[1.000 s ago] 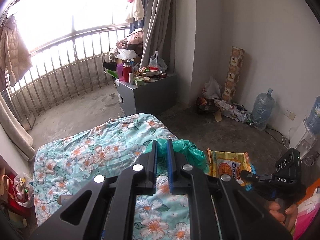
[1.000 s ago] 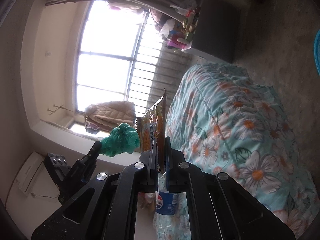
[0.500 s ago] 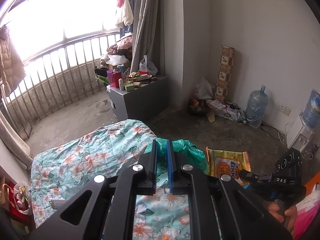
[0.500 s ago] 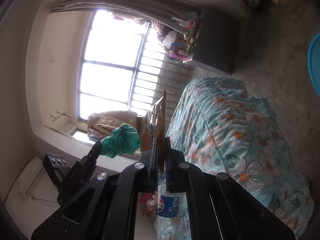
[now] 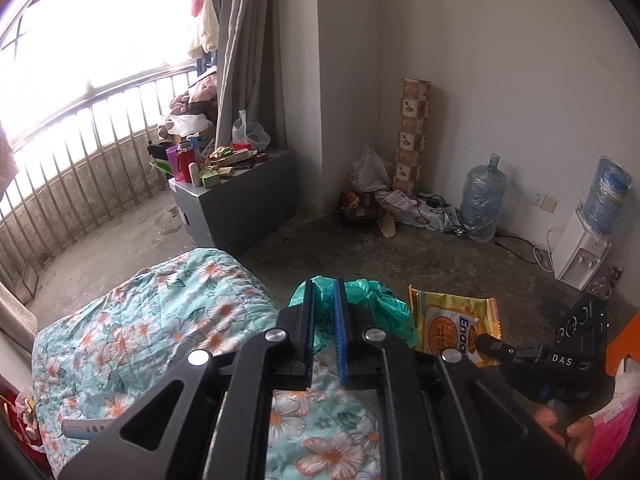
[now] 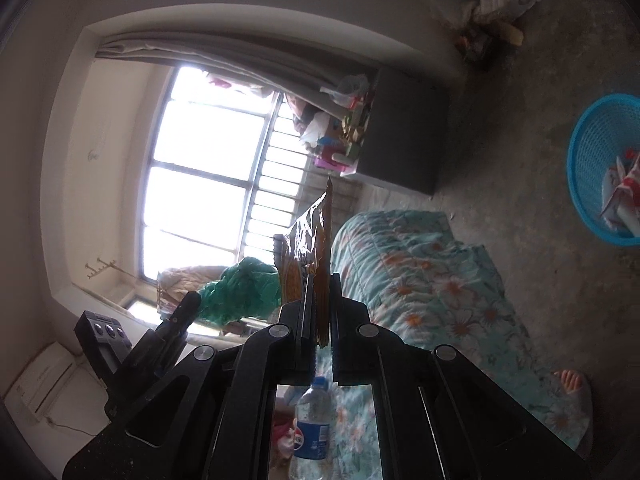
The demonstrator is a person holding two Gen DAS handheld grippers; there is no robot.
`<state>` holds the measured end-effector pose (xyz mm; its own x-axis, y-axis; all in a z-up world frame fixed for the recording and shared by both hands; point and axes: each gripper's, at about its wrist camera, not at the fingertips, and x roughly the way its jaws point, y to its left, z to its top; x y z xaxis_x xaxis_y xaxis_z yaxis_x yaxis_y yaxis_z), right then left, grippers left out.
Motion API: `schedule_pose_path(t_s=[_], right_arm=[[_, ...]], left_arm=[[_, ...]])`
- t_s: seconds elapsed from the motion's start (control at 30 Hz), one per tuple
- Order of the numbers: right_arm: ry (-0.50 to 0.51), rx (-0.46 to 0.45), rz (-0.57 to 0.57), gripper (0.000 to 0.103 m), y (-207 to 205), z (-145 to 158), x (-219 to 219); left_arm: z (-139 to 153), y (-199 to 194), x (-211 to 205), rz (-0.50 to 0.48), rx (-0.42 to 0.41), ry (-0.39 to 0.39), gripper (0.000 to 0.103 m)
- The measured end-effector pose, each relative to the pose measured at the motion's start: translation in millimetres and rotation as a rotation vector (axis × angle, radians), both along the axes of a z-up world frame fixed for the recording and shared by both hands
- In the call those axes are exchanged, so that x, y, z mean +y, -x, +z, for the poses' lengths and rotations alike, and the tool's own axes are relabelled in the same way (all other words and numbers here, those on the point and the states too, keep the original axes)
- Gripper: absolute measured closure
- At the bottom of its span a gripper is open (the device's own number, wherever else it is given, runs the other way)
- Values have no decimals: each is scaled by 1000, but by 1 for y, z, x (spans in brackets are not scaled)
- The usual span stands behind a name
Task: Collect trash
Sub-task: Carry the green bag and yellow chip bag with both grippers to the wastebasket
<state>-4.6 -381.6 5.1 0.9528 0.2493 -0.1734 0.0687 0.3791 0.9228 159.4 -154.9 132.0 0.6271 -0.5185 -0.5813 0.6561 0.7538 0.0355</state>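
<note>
The right gripper (image 6: 319,300) clamps a yellow snack wrapper (image 6: 310,248) on edge; the left gripper (image 5: 324,308) pinches a green plastic bag (image 5: 372,304). The blue trash basket (image 6: 588,168) sits at two o'clock in the right wrist view, nearer the wrapper.

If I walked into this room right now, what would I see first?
Probably the two pieces of trash held up over the flowery blanket: a crumpled green plastic bag pinched in the left gripper and a yellow snack wrapper pinched in the right gripper. Next you would spot the bright blue basket on the bare floor, with some paper scraps already inside.
</note>
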Motion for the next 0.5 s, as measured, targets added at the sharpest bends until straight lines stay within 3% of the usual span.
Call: schedule_pose_path(t_s=[0.5], right_arm=[[28,70,-197,99,30,-23,-40]], left_arm=[[-38,-3,-93,-106,58,-41,95]])
